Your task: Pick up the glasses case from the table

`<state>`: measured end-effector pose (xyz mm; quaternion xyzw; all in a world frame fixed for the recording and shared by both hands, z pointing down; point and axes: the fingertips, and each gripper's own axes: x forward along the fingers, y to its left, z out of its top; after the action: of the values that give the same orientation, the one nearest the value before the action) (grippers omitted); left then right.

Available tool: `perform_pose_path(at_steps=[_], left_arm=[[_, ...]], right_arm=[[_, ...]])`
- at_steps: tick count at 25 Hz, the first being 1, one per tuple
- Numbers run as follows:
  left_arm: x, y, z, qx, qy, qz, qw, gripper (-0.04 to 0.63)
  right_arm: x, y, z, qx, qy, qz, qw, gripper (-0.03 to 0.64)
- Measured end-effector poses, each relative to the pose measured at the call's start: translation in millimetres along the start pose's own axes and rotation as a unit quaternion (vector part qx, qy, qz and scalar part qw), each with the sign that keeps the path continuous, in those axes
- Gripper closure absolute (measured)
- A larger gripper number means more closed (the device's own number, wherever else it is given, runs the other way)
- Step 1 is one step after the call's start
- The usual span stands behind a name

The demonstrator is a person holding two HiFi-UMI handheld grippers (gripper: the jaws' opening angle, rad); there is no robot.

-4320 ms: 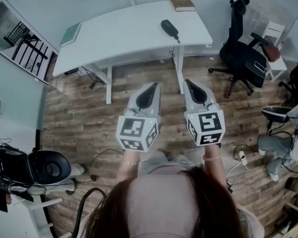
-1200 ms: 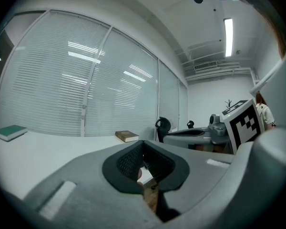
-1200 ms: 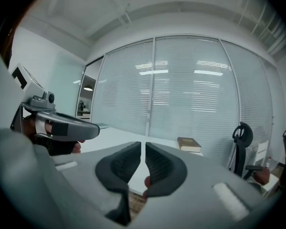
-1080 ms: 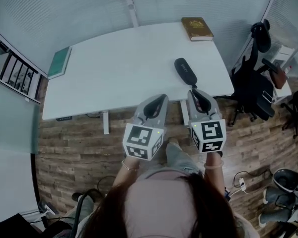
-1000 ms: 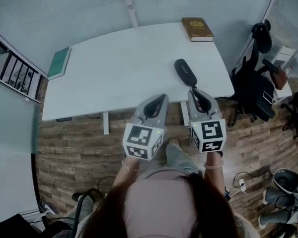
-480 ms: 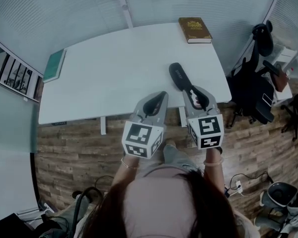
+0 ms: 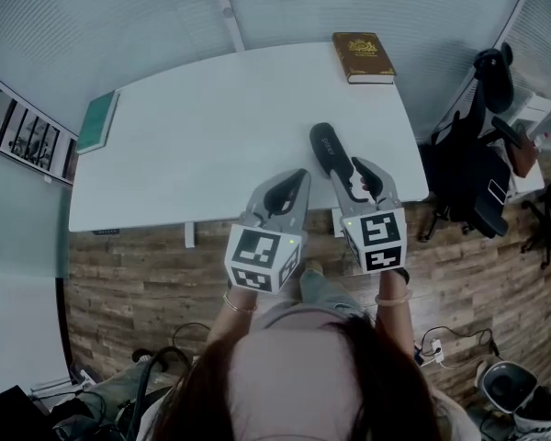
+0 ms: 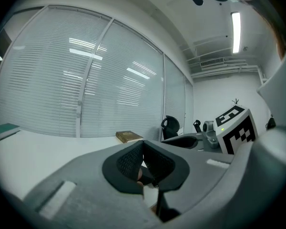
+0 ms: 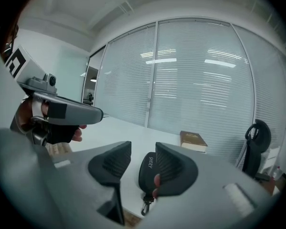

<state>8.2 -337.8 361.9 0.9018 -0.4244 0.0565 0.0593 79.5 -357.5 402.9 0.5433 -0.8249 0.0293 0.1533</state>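
A: Black pads on the right gripper [image 9: 143, 159] are opening, with nothing pinched yet. The left gripper [image 8: 142, 149] has its pads pressed together.

B: And the glasses case [image 7: 329, 150]?

A: Its near end shows in the right gap. It lies on the white tabletop [image 7: 211, 127], near the front edge. Approach step, I'd say. Next, slide forward astride it, then close.

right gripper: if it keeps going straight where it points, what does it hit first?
The glasses case: it lies dead ahead of the right gripper, seemingly just entering its opening jaws, not gripped yet.
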Motion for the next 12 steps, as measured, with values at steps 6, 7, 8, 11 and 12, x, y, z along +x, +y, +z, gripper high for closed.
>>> perform_pose_path(at_steps=[6,7,8,11,12], left_arm=[[18,11,-5,-0.007,0.007,0.011,0.9999,0.586],[21,14,-6,-0.008,0.008,0.013,0.9998,0.586],[24,15,-7,-0.010,0.009,0.016,0.9998,0.586],[31,21,-11,-0.014,0.013,0.023,0.9996,0.586],[33,23,-12,-0.015,0.014,0.025,0.9995,0.586]], right_arm=[[24,-6,-12,-0.005,0.021,0.019,1.000,0.428],[28,-7,-15,-0.006,0.025,0.022,0.999,0.425],[32,-8,-17,-0.007,0.029,0.026,0.999,0.419],[43,-9,-25,-0.013,0.040,0.035,0.999,0.394],[47,-10,-28,-0.014,0.044,0.038,0.998,0.391]])
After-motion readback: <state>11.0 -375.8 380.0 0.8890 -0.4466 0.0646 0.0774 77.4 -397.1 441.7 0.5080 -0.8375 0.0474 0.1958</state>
